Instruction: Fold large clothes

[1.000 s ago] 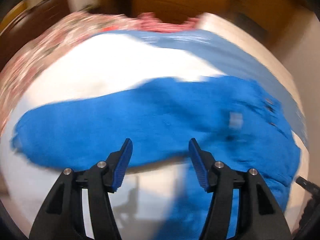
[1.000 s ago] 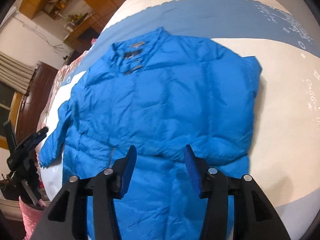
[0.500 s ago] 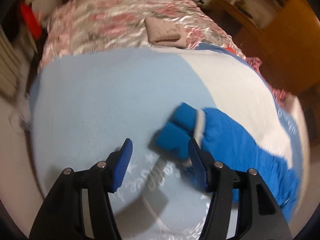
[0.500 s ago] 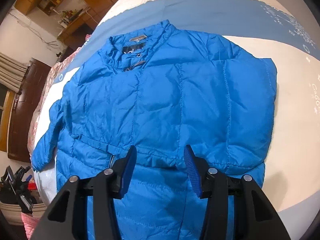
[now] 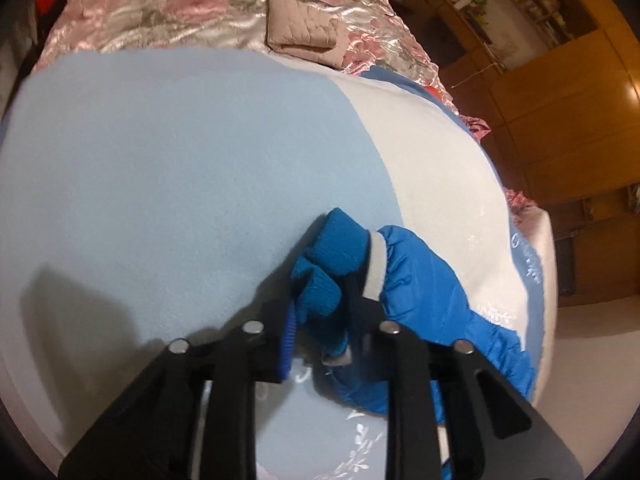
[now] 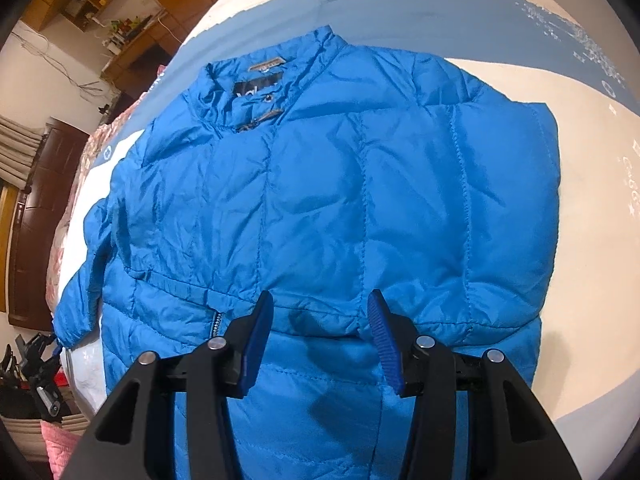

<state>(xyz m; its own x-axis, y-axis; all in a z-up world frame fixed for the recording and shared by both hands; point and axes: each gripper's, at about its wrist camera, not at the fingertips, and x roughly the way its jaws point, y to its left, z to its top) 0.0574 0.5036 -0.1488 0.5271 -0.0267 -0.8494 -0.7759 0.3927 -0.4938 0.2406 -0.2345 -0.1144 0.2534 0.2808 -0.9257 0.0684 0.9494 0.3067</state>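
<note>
Two grippers work over one blue jacket spread flat on a bed. In the right wrist view the jacket lies front up, collar at the far end, hem toward the camera, its body covering most of the cream and pale-blue blanket. One sleeve trails off to the left edge of the bed.

The right gripper hovers just above the jacket's lower front, jaws wide apart with nothing between them but the fabric below; the waist seam runs just beyond the blue pads, and the zip sits a little left of the left pad. Whether the tips touch the cloth cannot be told.

The left gripper is at the sleeve end. Its jaws stand narrow, closed on the knitted cuff, which bunches up between the pads and pokes out beyond them. A pale band marks where cuff meets the padded sleeve, which runs off to the right and near side over the blanket.

Farther off, a floral quilt covers the far end of the bed, with a folded beige cloth lying on it. Wooden cabinets stand at far right.
</note>
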